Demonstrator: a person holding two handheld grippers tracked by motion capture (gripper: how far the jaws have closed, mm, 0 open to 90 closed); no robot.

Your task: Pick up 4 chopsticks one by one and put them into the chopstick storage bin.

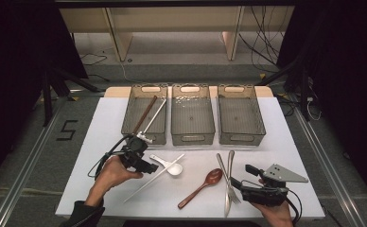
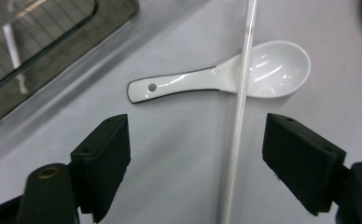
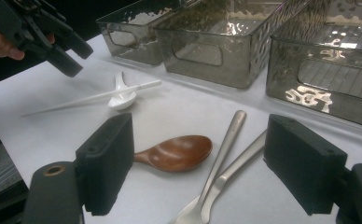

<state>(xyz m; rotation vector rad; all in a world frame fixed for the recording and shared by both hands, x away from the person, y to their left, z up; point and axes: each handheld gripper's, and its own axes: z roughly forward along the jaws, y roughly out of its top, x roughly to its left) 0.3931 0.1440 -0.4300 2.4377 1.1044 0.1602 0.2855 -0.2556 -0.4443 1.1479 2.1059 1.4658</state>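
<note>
My left gripper hovers open over a white chopstick and a white ceramic spoon. In the left gripper view the chopstick runs up between the two jaws, nearer the right one, and neither pad touches it. It lies across the neck of the spoon. My right gripper rests open at the front right, nothing between its jaws. Ahead of it lie a wooden spoon, a metal fork and a metal spoon.
Three smoky clear bins stand in a row at the back: the left bin holds a brown chopstick and a white one; the middle bin and right bin look empty. The white mat ends near both hands.
</note>
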